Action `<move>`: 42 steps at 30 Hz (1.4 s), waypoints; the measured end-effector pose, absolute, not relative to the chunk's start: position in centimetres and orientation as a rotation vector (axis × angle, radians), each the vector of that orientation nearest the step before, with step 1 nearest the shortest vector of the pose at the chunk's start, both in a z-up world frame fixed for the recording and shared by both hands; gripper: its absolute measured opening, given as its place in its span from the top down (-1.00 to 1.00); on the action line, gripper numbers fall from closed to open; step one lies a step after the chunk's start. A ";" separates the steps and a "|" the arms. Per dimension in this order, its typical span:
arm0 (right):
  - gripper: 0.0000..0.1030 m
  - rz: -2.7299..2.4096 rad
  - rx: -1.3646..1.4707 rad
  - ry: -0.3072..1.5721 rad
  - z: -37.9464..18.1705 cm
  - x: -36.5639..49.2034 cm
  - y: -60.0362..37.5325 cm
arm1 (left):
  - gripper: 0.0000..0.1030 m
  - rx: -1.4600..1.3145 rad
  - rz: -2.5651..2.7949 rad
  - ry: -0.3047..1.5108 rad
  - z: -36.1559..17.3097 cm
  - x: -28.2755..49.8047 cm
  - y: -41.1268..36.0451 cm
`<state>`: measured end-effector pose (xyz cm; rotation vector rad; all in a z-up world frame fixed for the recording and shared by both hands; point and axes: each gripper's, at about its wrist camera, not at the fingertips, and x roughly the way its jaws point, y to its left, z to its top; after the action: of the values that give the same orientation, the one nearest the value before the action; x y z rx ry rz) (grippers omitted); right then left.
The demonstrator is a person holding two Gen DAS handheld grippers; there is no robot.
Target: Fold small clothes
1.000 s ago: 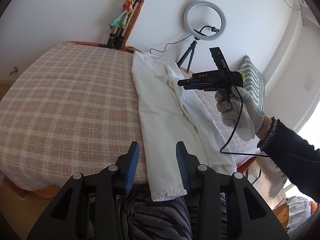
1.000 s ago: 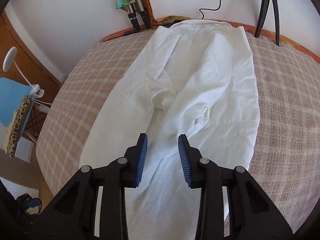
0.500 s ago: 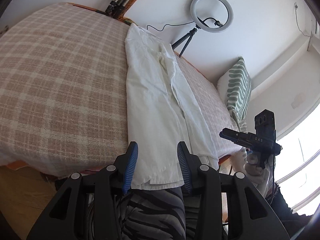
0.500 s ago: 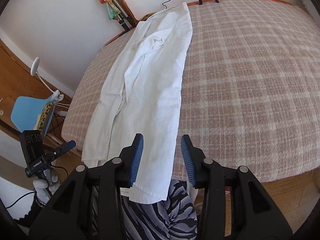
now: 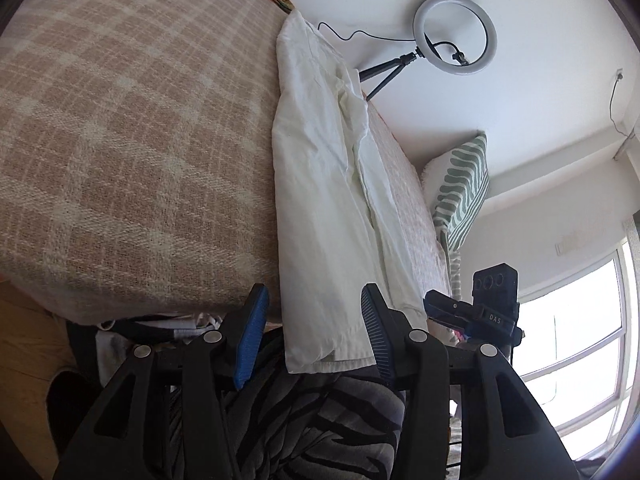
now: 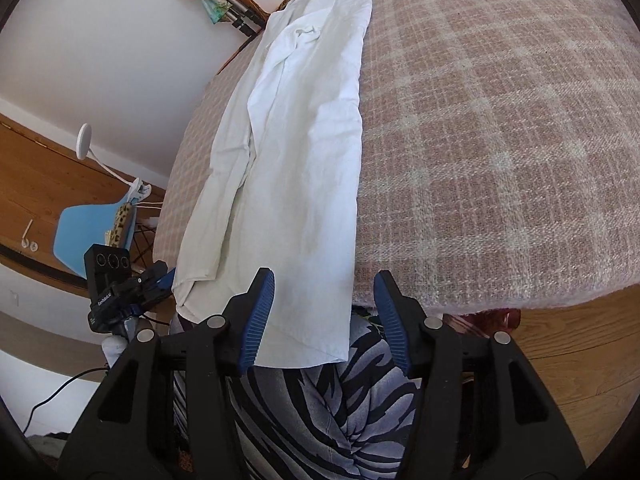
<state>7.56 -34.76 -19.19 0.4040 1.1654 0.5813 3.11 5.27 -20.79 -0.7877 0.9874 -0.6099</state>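
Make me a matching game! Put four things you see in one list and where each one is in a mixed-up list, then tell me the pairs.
Things:
1. white garment
2. ring light
3. striped cushion
4. blue chair

Places:
A. on a small tripod by the white wall
B. beside the bed, in front of the wooden panelling
C. lying lengthwise on the checked blanket, its end hanging over the near edge
D. propped at the bed's side, near the window

Pairs: 1-C, 2-A, 3-D, 4-B
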 end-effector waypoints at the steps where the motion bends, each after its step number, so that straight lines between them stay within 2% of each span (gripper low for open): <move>1: -0.06 0.587 0.423 1.170 -19.5 7.6 -35.1 | 0.10 -0.791 -0.623 1.002 -20.9 3.3 5.0; 10: -0.06 0.696 0.514 1.180 -20.6 8.1 -35.8 | 0.15 -0.819 -0.712 1.024 -20.1 3.8 4.1; 11: -0.02 0.714 0.521 1.181 -20.5 8.0 -35.7 | 0.21 -0.826 -0.718 1.019 -20.0 3.6 4.1; 12: 0.10 0.736 0.530 1.180 -20.5 8.0 -35.5 | 0.33 -0.830 -0.720 1.014 -19.9 3.6 4.1; 15: 0.21 0.771 0.533 1.173 -20.3 7.7 -34.8 | 0.63 -0.825 -0.743 1.015 -19.4 3.5 3.6; 16: 0.23 0.777 0.528 1.172 -20.3 7.7 -34.7 | 0.67 -0.819 -0.750 1.014 -19.2 3.4 3.4; 18: 0.53 0.776 0.534 1.174 -20.3 7.7 -34.5 | 0.76 -0.783 -0.746 1.009 -18.6 3.3 3.0; 21: 0.68 0.782 0.592 1.175 -20.5 8.0 -34.8 | 0.85 -0.773 -0.745 0.987 -18.0 3.4 3.0; 32: 0.78 0.809 0.685 1.044 -16.7 9.5 -35.4 | 0.87 -0.772 -0.798 0.911 -14.8 6.6 2.5; 42: 0.79 0.733 0.706 0.989 -13.9 16.4 -34.8 | 0.88 -0.715 -0.742 0.854 -12.0 13.3 2.4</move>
<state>16.43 -34.80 -13.93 0.7061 0.9891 0.7334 13.32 2.41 -12.01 -0.7154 0.8542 -0.7424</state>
